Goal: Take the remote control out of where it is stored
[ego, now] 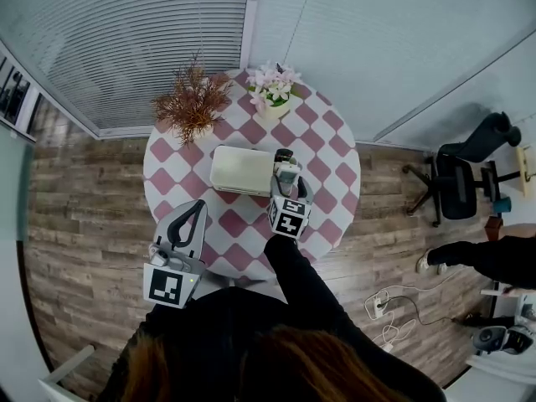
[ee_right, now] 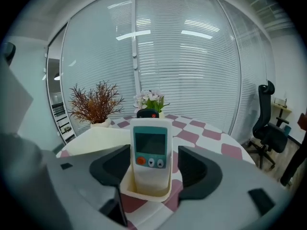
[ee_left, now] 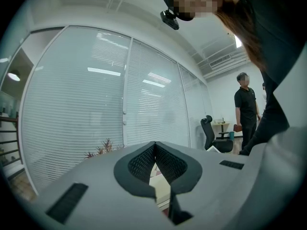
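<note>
A white remote control (ee_right: 151, 150) with a small screen and an orange button stands upright in a cream holder (ee_right: 144, 191) on the checkered round table (ego: 331, 153). My right gripper (ee_right: 154, 158) is open, its dark pads on either side of the remote with a narrow gap on the right side. In the head view the right gripper (ego: 286, 176) reaches over the table's middle beside a cream box (ego: 241, 170). My left gripper (ego: 194, 210) hangs off the table's near left edge. Its jaws meet at the tips (ee_left: 154, 145) with nothing between them.
Behind the remote lies a black remote (ee_right: 147, 113). A dried reddish plant (ego: 193, 103) and a pot of pale flowers (ego: 275, 86) stand at the table's far side. An office chair (ego: 465, 174) and a person (ego: 494, 258) are off to the right on the wooden floor.
</note>
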Action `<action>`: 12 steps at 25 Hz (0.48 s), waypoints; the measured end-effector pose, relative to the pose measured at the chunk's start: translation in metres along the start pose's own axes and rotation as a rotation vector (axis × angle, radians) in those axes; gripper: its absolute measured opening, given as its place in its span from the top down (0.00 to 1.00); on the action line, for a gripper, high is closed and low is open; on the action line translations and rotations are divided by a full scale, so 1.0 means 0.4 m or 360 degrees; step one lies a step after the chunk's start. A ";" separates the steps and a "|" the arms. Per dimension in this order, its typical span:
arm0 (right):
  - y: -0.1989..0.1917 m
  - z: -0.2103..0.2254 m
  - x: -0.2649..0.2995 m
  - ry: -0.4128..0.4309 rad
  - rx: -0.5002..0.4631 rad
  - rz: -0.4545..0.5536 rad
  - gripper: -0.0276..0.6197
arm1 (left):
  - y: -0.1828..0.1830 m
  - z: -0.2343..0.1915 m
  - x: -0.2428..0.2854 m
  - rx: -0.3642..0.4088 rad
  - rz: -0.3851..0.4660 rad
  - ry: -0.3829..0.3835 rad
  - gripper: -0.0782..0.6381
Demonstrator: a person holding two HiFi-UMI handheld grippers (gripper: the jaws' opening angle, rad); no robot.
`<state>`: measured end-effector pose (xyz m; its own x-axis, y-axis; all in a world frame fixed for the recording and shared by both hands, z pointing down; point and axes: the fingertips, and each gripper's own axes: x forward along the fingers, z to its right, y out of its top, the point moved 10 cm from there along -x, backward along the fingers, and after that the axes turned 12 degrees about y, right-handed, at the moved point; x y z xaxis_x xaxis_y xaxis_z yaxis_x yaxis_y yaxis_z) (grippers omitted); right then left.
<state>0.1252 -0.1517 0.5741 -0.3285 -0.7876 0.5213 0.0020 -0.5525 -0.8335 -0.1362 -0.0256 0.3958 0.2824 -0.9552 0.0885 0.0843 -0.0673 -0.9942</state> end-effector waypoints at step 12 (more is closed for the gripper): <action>0.002 -0.006 0.004 0.0022 0.0021 0.0002 0.55 | 0.000 0.000 0.000 -0.0015 0.0025 -0.0019 0.88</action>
<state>0.1222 -0.1528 0.5740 -0.3415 -0.7844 0.5177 0.0149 -0.5553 -0.8315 -0.1362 -0.0256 0.3957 0.2947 -0.9528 0.0733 0.0705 -0.0548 -0.9960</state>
